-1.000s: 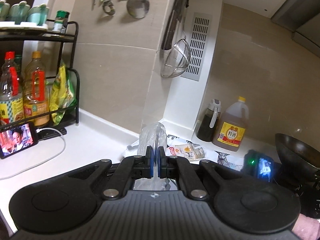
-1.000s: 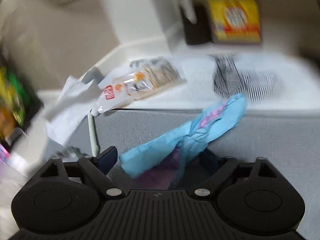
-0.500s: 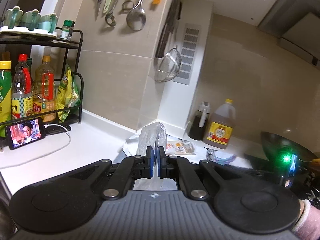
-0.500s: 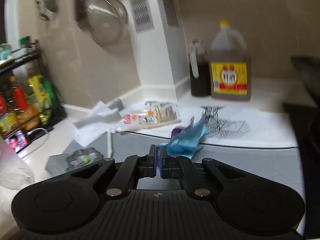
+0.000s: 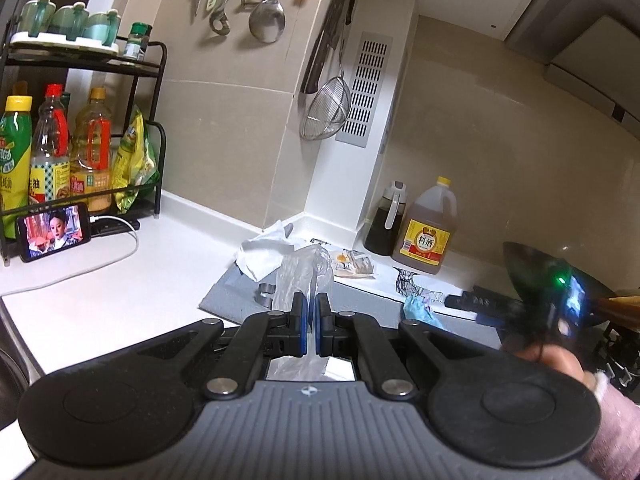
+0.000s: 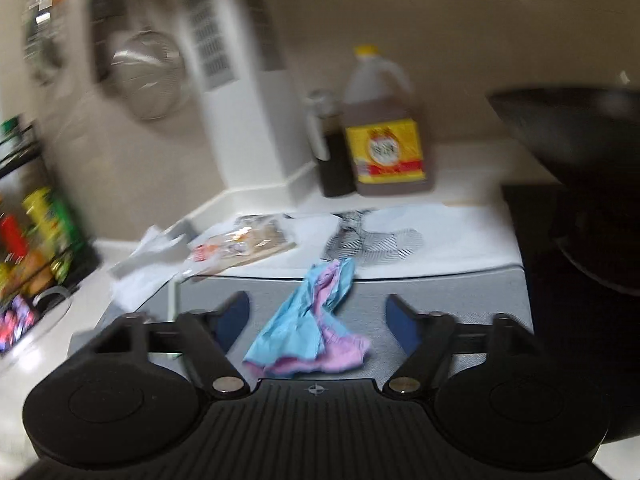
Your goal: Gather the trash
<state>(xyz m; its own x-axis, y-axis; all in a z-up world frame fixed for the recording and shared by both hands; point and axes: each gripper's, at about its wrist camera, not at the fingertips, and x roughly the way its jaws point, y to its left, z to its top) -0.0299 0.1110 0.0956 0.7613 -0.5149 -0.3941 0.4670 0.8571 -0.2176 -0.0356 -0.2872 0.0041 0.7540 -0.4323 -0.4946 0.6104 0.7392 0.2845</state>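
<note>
Kitchen counter [image 5: 132, 276], white, with grey mat [image 6: 460, 300].

Left gripper [image 5: 309, 312]: pinched shut on clear plastic bag [image 5: 298, 276].

Right gripper [image 6: 316, 308]: jaws just opened wide; blue-and-pink wrapper [image 6: 308, 320] lies loose between them on the mat.

Further trash: snack packet [image 6: 240, 246], crumpled tissue [image 5: 262, 254], far left.

Step, judged: wrapper pickup. Next: close again on the wrapper.
</note>
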